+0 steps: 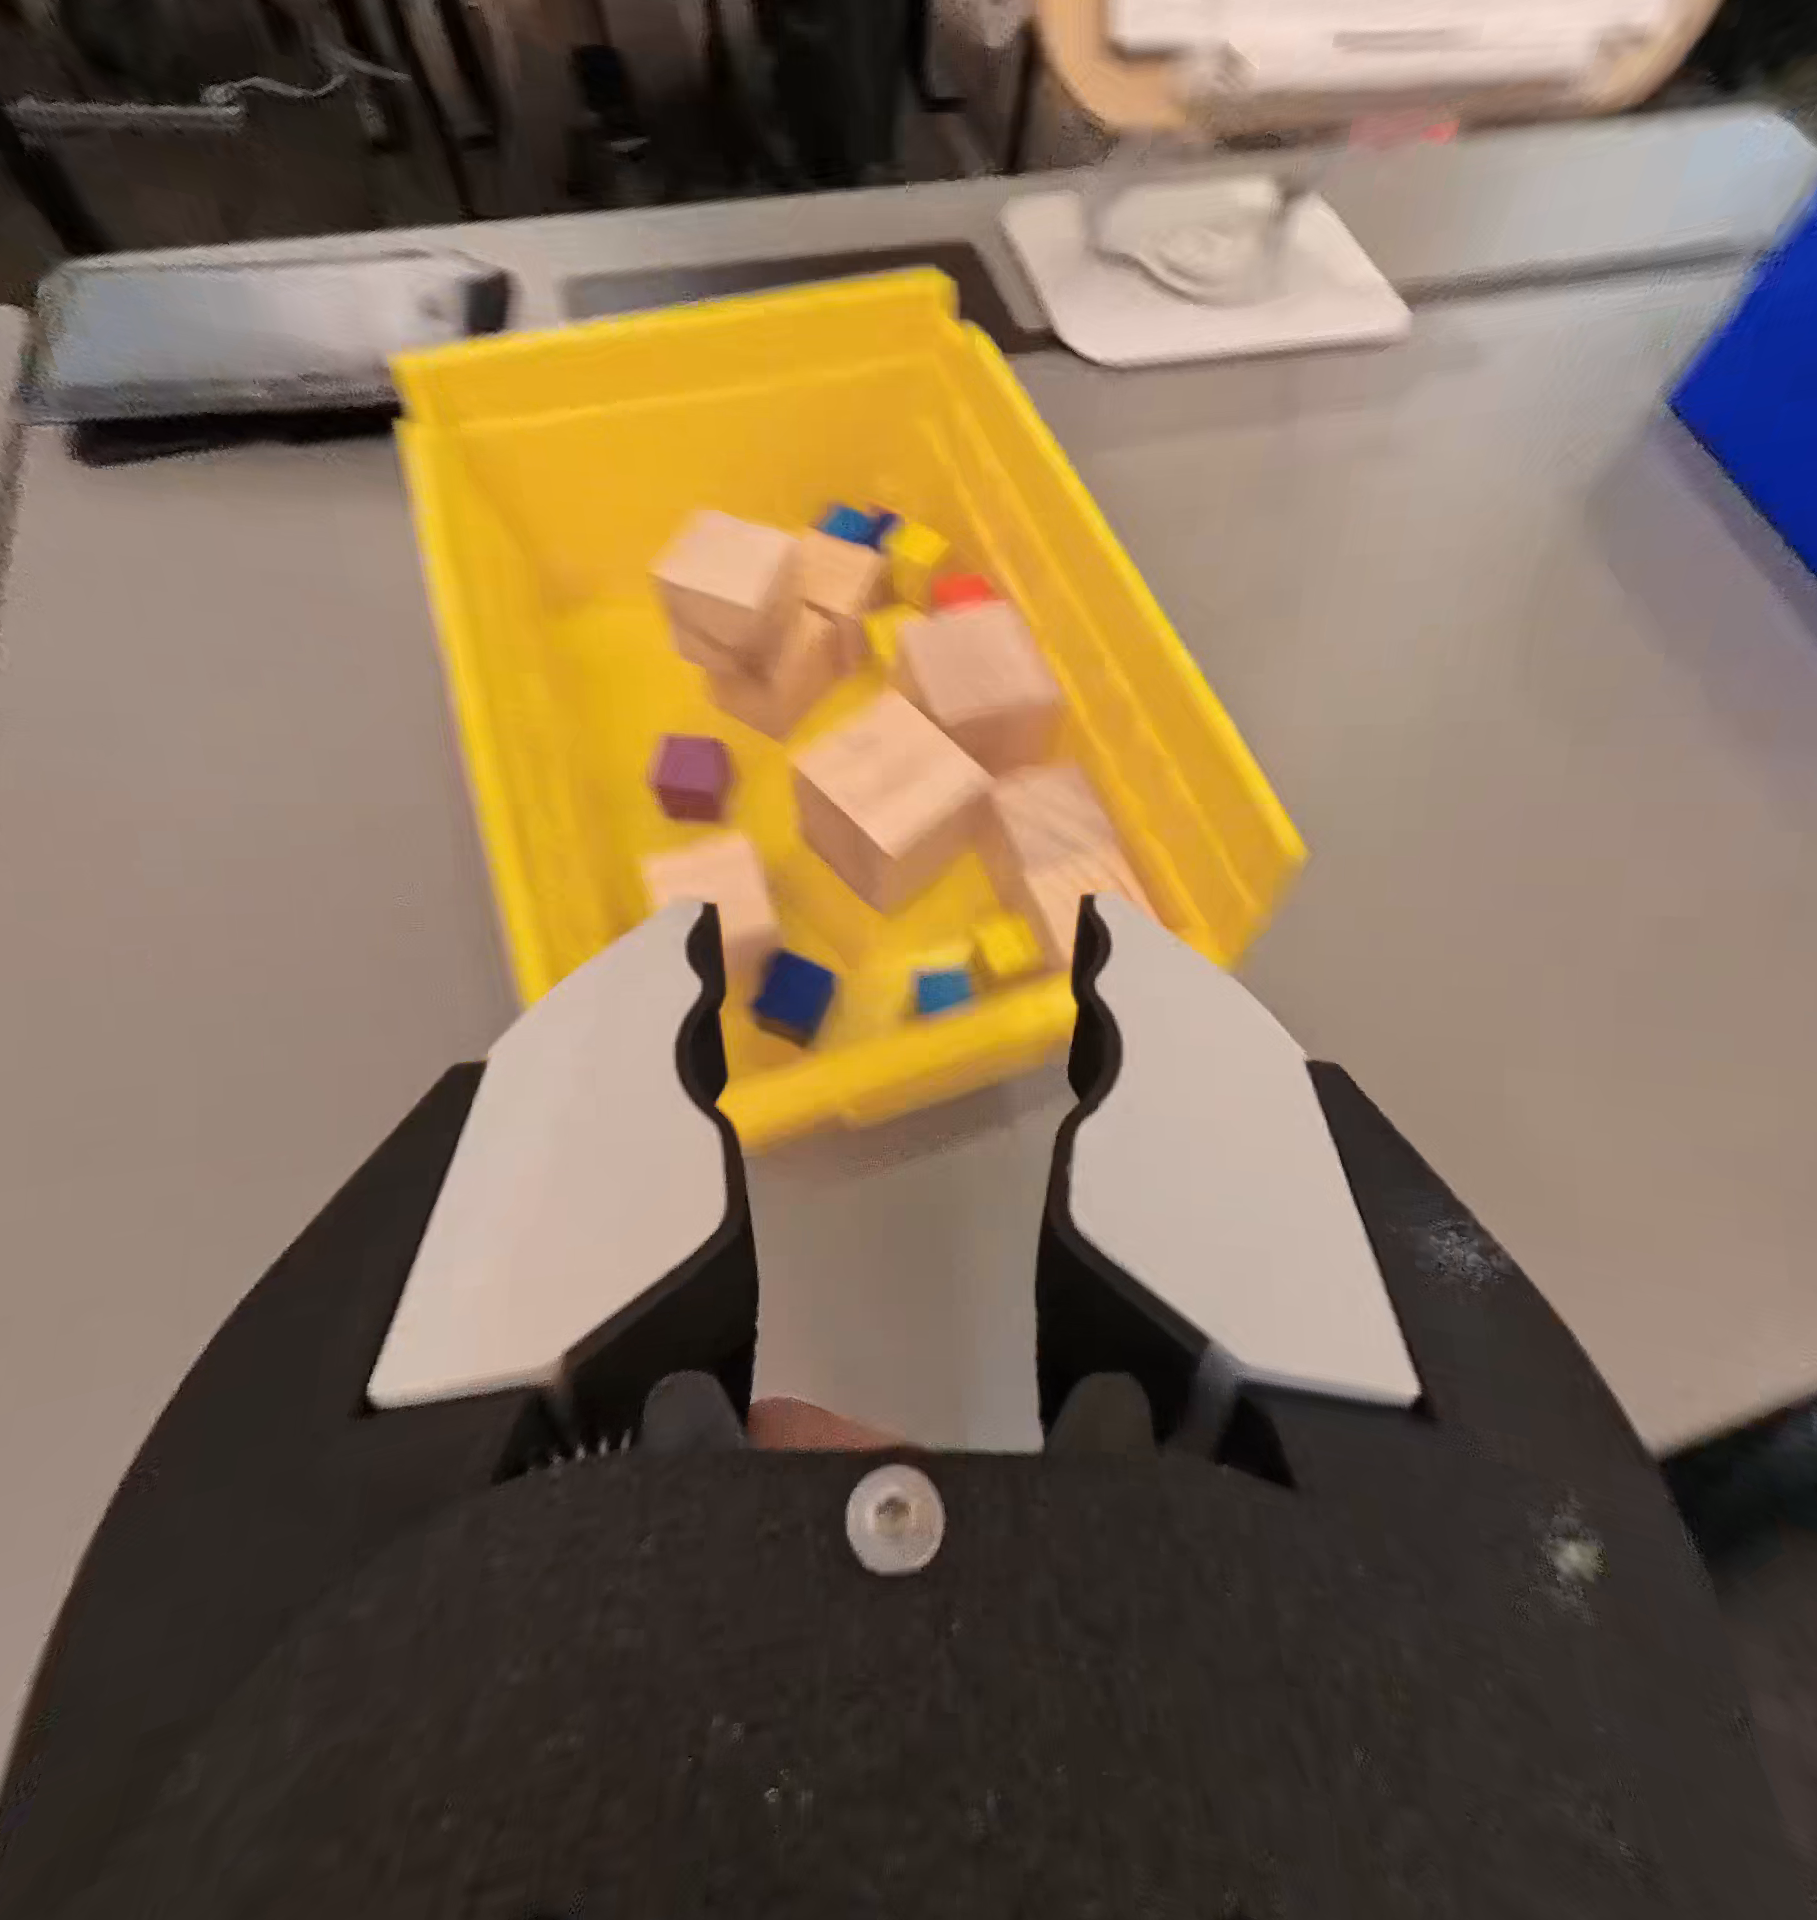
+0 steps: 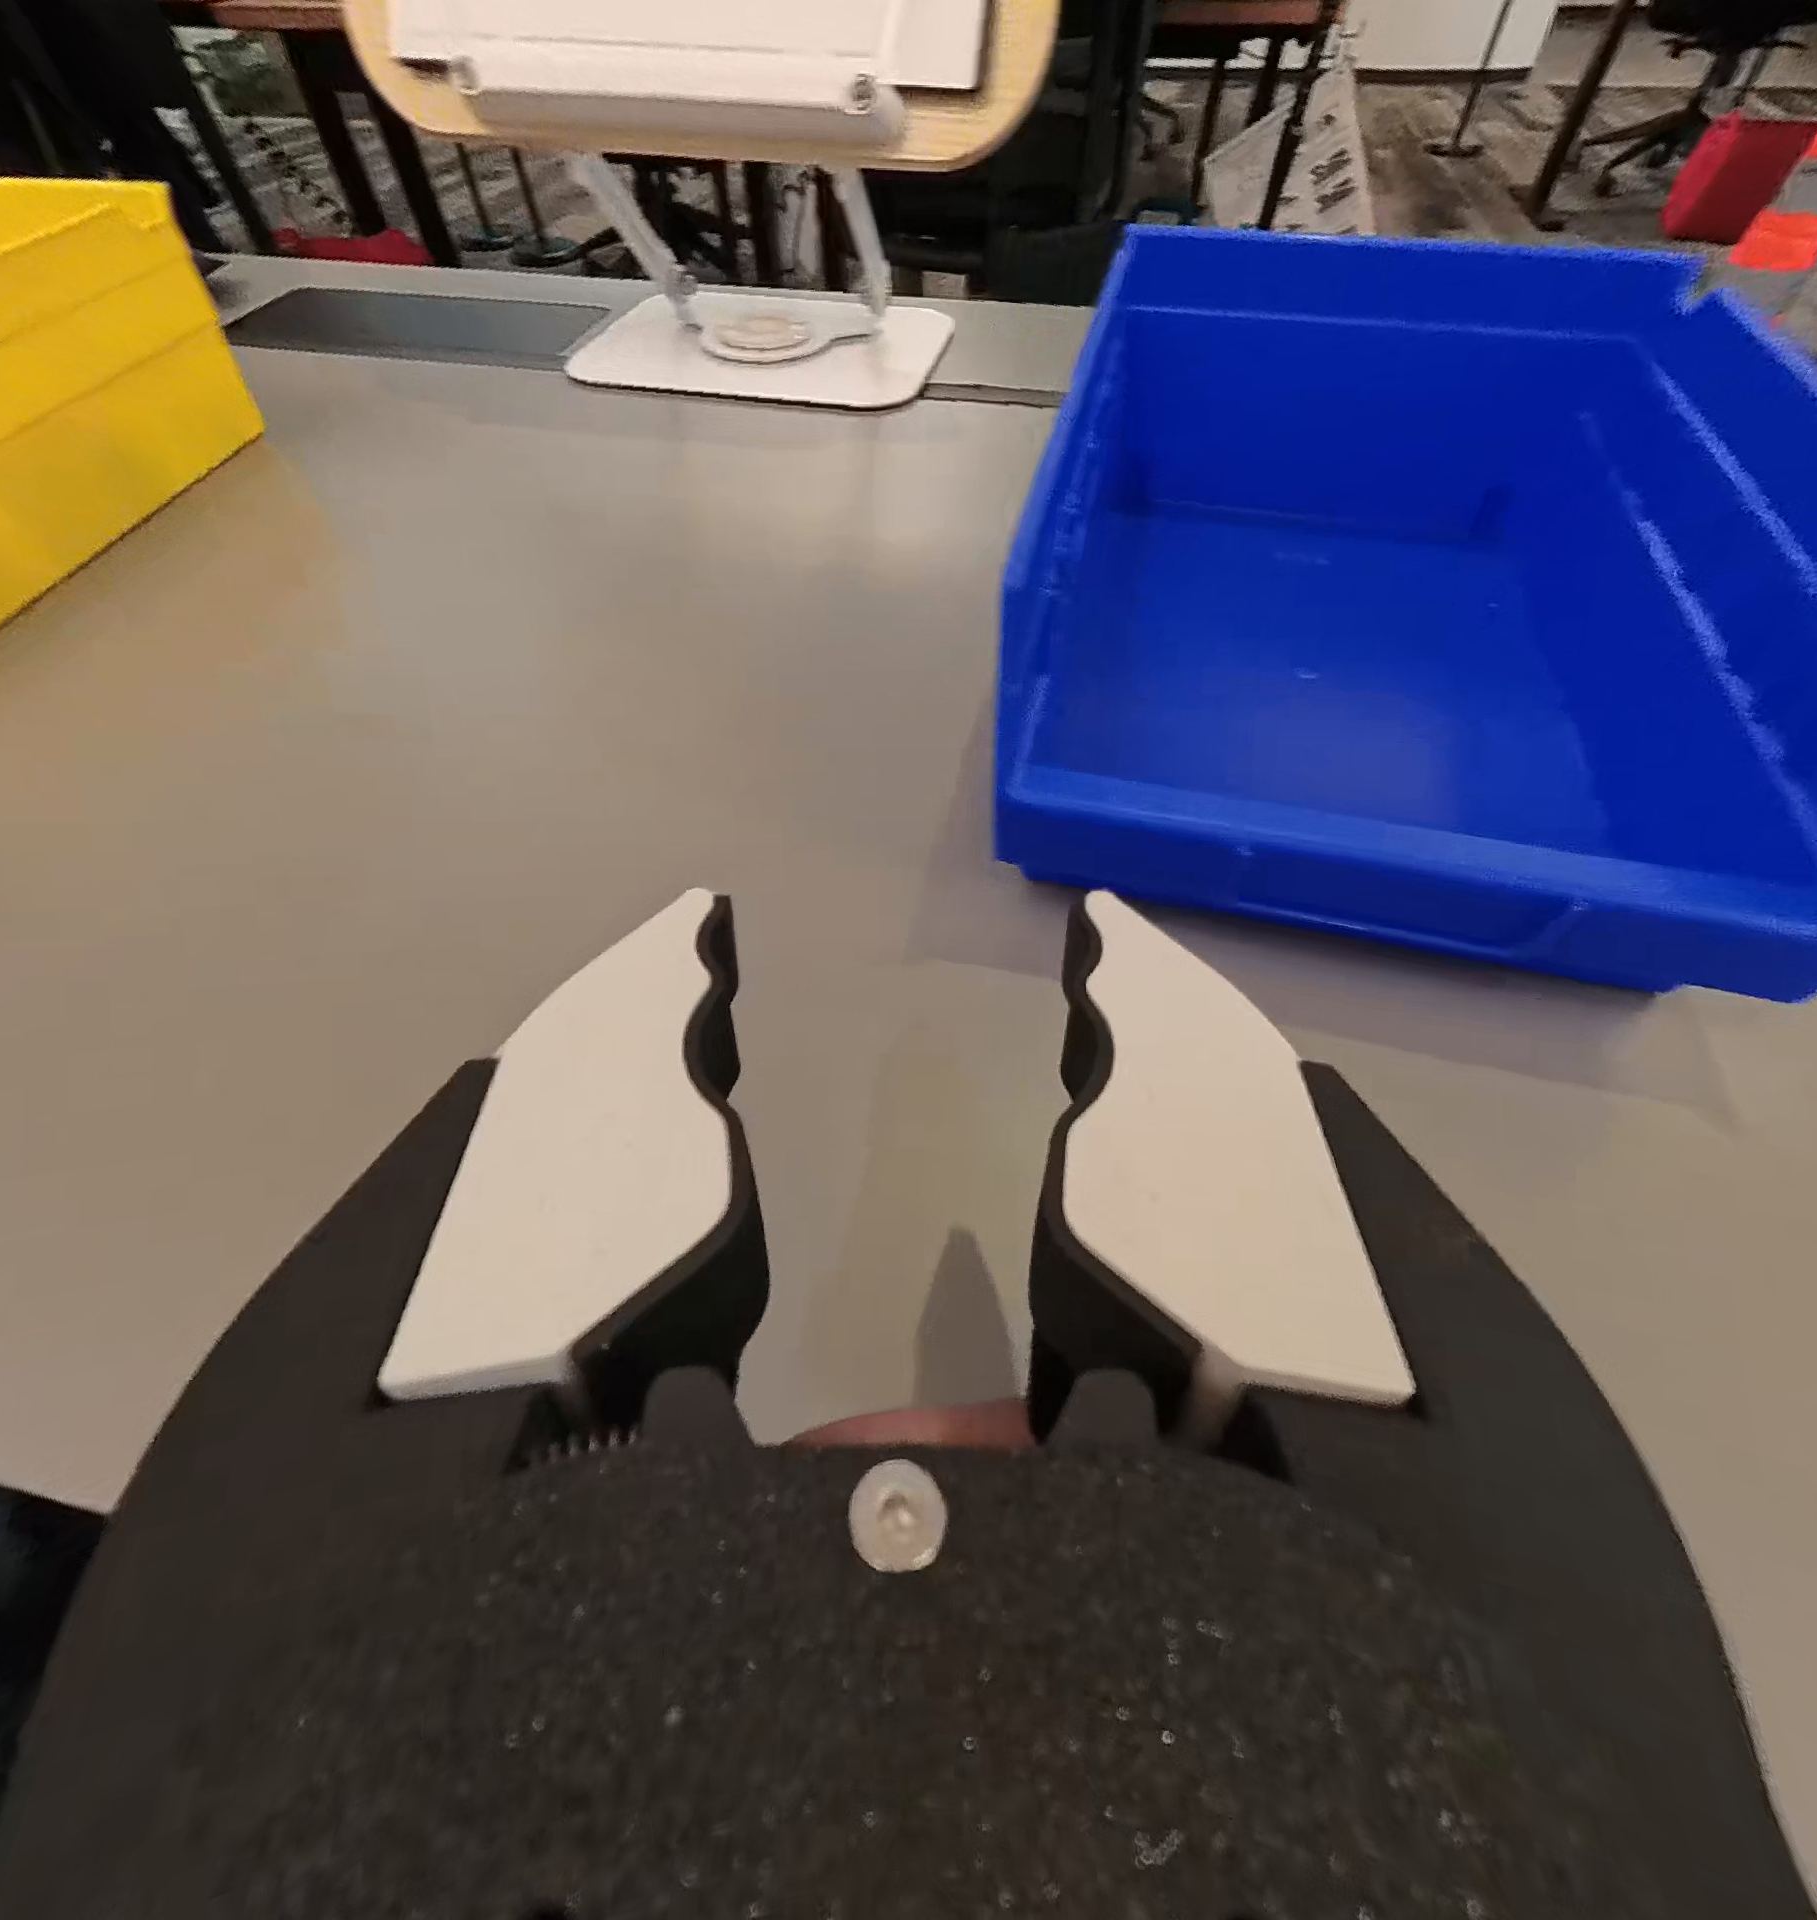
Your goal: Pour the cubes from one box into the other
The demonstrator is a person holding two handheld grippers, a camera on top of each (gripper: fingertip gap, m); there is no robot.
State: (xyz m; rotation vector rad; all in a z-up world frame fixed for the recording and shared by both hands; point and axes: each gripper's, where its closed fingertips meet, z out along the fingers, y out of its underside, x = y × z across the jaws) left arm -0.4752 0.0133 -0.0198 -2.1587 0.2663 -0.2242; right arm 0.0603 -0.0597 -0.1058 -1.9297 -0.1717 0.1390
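Note:
A yellow box [image 1: 488, 623] stands on the grey table [image 1: 208, 831] and holds several plain wooden cubes [image 1: 888, 795] and small coloured cubes [image 1: 691, 774]. My left gripper [image 1: 899, 914] is open and empty, just above the box's near wall. An empty blue box [image 2: 1403, 665] stands to the right in the right wrist view; its corner also shows in the left wrist view [image 1: 1787, 416]. My right gripper [image 2: 899, 904] is open and empty, above the table [image 2: 519, 675] just left of the blue box's near corner. The yellow box shows at that view's left edge [image 2: 62, 416].
A white stand base [image 2: 769, 348] sits at the table's far edge between the boxes, carrying a wood-rimmed board [image 2: 696, 83]. A dark flat device [image 1: 249, 322] lies behind the yellow box. Chairs and table legs stand beyond the table.

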